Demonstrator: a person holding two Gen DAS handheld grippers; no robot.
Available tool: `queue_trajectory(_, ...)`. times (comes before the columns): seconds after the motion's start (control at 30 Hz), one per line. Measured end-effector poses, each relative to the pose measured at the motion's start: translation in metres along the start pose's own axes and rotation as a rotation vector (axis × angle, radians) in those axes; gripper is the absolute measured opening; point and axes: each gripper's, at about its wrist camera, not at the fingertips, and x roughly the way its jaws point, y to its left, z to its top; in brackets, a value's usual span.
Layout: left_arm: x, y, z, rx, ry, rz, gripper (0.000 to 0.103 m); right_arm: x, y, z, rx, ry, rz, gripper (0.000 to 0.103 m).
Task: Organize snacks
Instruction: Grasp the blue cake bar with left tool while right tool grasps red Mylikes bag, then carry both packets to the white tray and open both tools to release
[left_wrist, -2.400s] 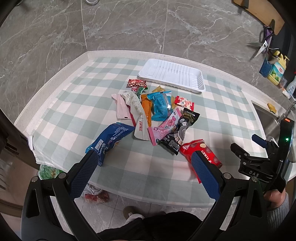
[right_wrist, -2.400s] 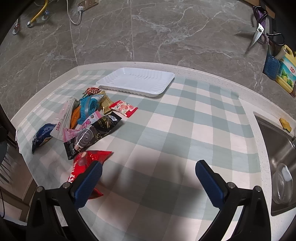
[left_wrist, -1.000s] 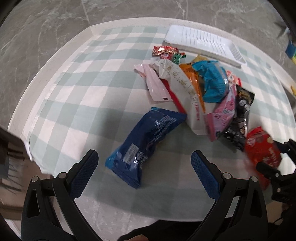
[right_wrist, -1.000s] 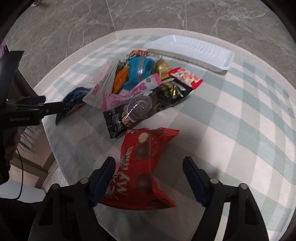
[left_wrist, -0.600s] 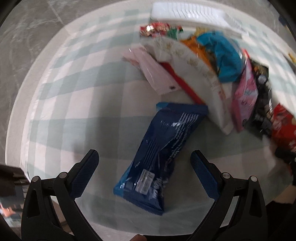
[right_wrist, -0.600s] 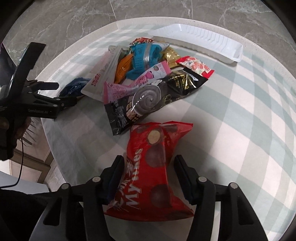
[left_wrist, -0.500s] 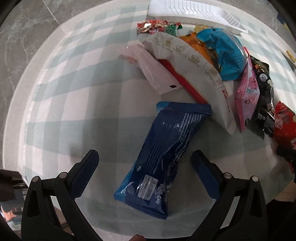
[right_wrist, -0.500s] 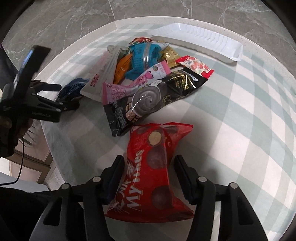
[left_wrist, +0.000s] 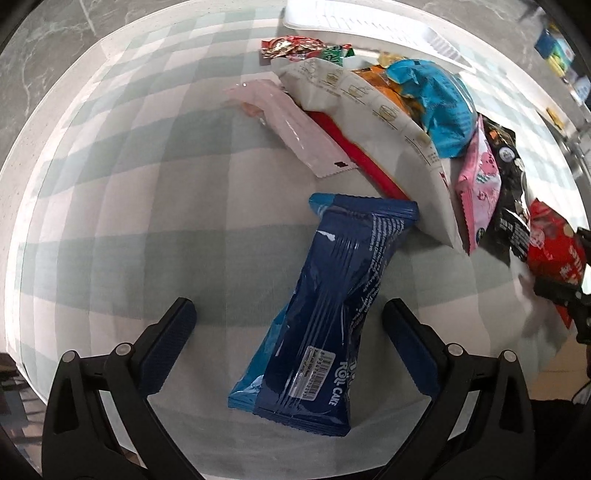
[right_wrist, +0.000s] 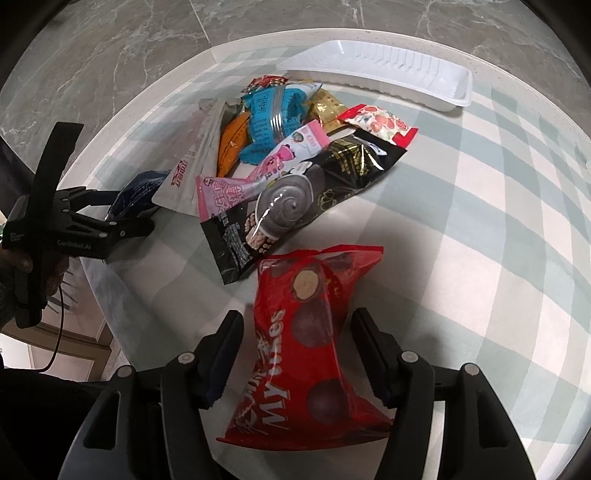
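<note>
We have two pickups on at once. Our left gripper (left_wrist: 288, 325) stands wide, straddling the blue cake pack (left_wrist: 325, 306) that lies flat on the checked cloth (left_wrist: 110, 221); its pads touch nothing. Our right gripper (right_wrist: 295, 343) sits narrower around the red chocolate bag (right_wrist: 314, 347), jaws opening, and we think the pads are just clear of the foil. Both should close on the middle, then carry to the white tray (right_wrist: 436, 92) behind the pile.
</note>
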Motion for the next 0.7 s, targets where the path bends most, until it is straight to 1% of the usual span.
queue_trajectory(0.07,0.002,0.002,0.001,0.013,-0.01,-0.005,0.103,0.0,0.002,-0.001,0.001,-0.003,-0.009,0.067)
queue_trajectory(0.13,0.0,-0.004,-0.005,0.021,-0.016,-0.007,0.103,0.001,0.003,-0.001,0.007,-0.006,-0.016,0.067)
queue_trajectory(0.27,0.002,-0.009,-0.01,0.028,-0.016,-0.009,0.101,0.0,0.001,-0.002,0.029,-0.016,-0.006,0.067)
queue_trajectory(0.3,-0.006,-0.017,-0.02,0.032,-0.021,-0.015,0.097,-0.001,0.0,-0.003,0.039,-0.021,-0.008,0.065)
queue_trajectory(0.33,-0.008,-0.019,-0.021,0.043,-0.026,-0.019,0.094,-0.002,-0.001,-0.003,0.042,-0.022,-0.024,0.058)
queue_trajectory(0.37,-0.016,-0.025,-0.025,0.061,-0.038,-0.027,0.083,-0.002,-0.002,-0.004,0.04,-0.02,-0.041,0.048)
queue_trajectory(0.4,-0.019,-0.028,-0.026,0.071,-0.052,-0.033,0.066,-0.003,-0.004,-0.004,0.039,-0.019,-0.048,0.043)
queue_trajectory(0.43,-0.022,-0.032,-0.026,0.083,-0.065,-0.035,0.057,-0.004,-0.007,-0.004,0.049,-0.017,-0.046,0.038)
queue_trajectory(0.47,-0.023,-0.034,-0.027,0.092,-0.076,-0.038,0.036,-0.005,-0.01,-0.005,0.057,-0.017,-0.037,0.036)
queue_trajectory(0.5,-0.024,-0.036,-0.027,0.094,-0.076,-0.03,0.031,-0.006,-0.012,-0.005,0.064,-0.017,-0.033,0.035)
queue_trajectory(0.57,-0.024,-0.04,-0.027,0.092,-0.076,-0.021,0.029,-0.008,-0.016,-0.007,0.075,-0.016,-0.026,0.034)
queue_trajectory(0.63,-0.025,-0.042,-0.026,0.084,-0.07,-0.022,0.027,-0.011,-0.021,-0.009,0.098,-0.018,0.011,0.034)
queue_trajectory(0.7,-0.027,-0.043,-0.028,0.066,-0.061,-0.044,0.027,-0.015,-0.028,-0.013,0.128,-0.023,0.053,0.034)
